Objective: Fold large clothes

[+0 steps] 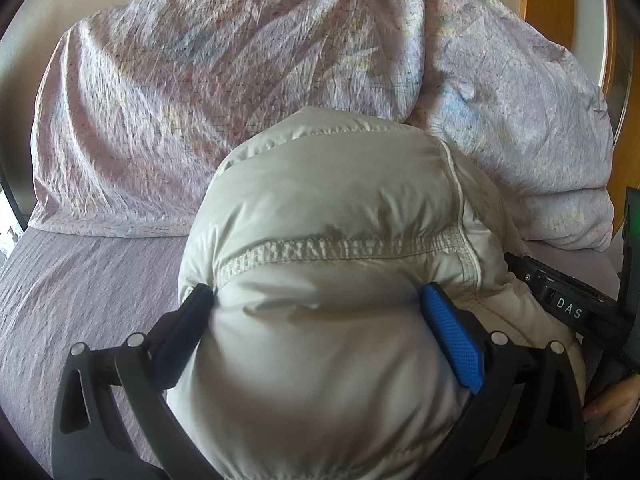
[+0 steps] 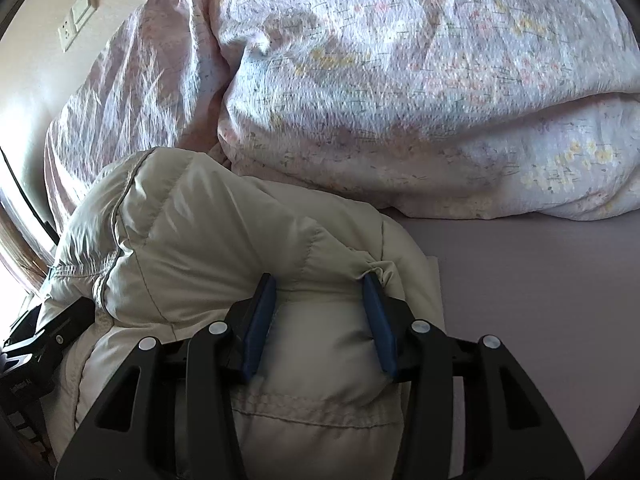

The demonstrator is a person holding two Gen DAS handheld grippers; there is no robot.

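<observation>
Purple bedsheet (image 1: 80, 300) carries your pale puffy jacket (image 1: 332, 240), bunched against the floral duvet (image 1: 200, 92). Left gripper (image 1: 318, 296) and right gripper (image 2: 318, 282) each squeeze a thick jacket fold. Only the right view shows the wall sockets (image 2: 78, 16)

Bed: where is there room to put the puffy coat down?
Bare sheet lies right of the coat, below the quilt. More bare sheet lies left of the coat, below the pillow. The bed's back is crowded with quilt and pillow.
</observation>
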